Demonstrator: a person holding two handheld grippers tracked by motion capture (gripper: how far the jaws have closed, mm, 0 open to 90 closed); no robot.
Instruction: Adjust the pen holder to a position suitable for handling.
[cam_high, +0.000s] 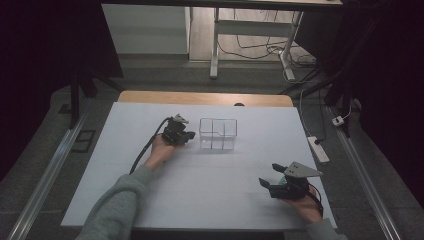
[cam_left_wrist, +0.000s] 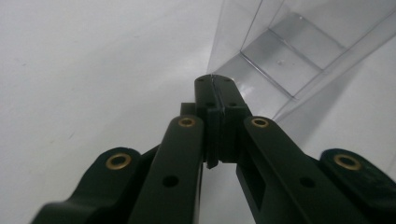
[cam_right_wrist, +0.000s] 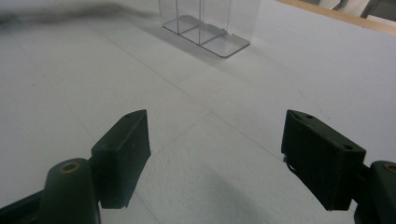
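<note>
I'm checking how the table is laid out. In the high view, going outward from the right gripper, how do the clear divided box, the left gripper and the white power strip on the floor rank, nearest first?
From the right gripper:
1. White power strip, on the floor off the table's right edge.
2. Clear divided box, mid-table.
3. Left gripper, against the box's left wall, its jaws shut.

The white table (cam_high: 210, 190) is seen from above and behind in the high view. The clear divided box (cam_high: 218, 134) is viewed close up in the left gripper view (cam_left_wrist: 280, 56), and from afar, low, in the right gripper view (cam_right_wrist: 205, 23).
</note>
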